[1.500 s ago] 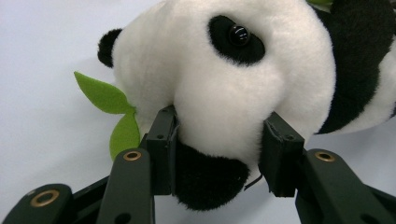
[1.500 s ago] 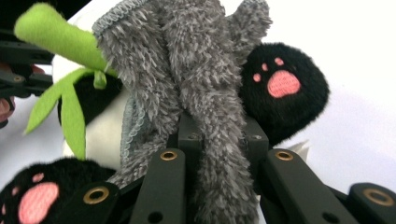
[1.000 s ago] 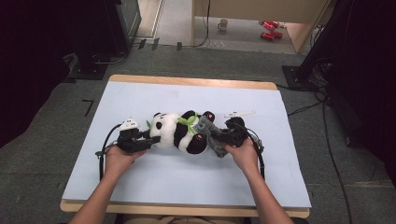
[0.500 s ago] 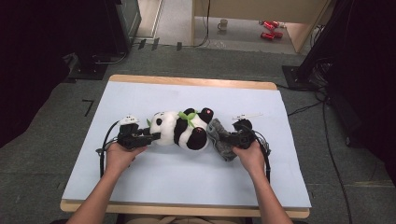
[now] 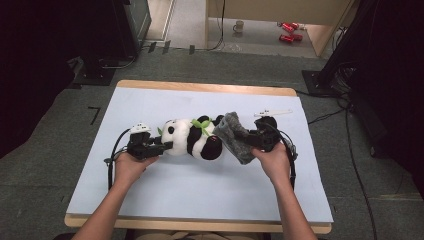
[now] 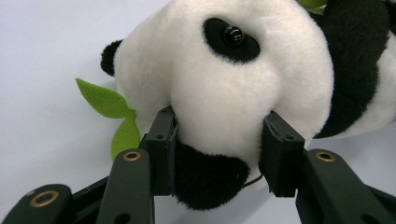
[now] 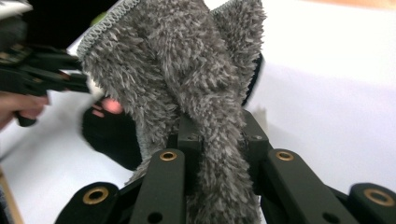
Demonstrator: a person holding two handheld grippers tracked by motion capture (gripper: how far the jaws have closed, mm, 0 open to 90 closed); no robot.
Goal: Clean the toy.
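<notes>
High view: a plush panda point(image 5: 192, 140) lies on its side near the middle of a pale blue mat point(image 5: 200, 200) that covers the table point(image 5: 200, 86). The panda serves as the landmark for all positions below.

Left of the panda, the left gripper point(image 5: 162, 146) meets its head. In the left gripper view the two black jaws stand partly open and press into the white muzzle from both sides, the black nose lying between them; the left gripper point(image 6: 219, 149) thus has hold of the panda point(image 6: 224, 84) by the head. Green felt leaves point(image 6: 109, 112) lie on the mat just beside the head, on the side of the black ear.

Right of the panda, the right gripper point(image 5: 240, 140) holds a grey fleecy cloth point(image 5: 234, 136), which touches the panda's black hind end and is raised off the mat. In the right gripper view the jaws are closed as far as the fabric allows, with a fold of the cloth point(image 7: 187, 79) pinched between them at the right gripper point(image 7: 217, 154); the rest of the cloth stands up above the jaws. Behind it, blurred, are the panda's dark foot and the other gripper.

Beyond the panda, on the floor past the table, stand a mug point(image 5: 239, 25) and red cans point(image 5: 287, 31).
</notes>
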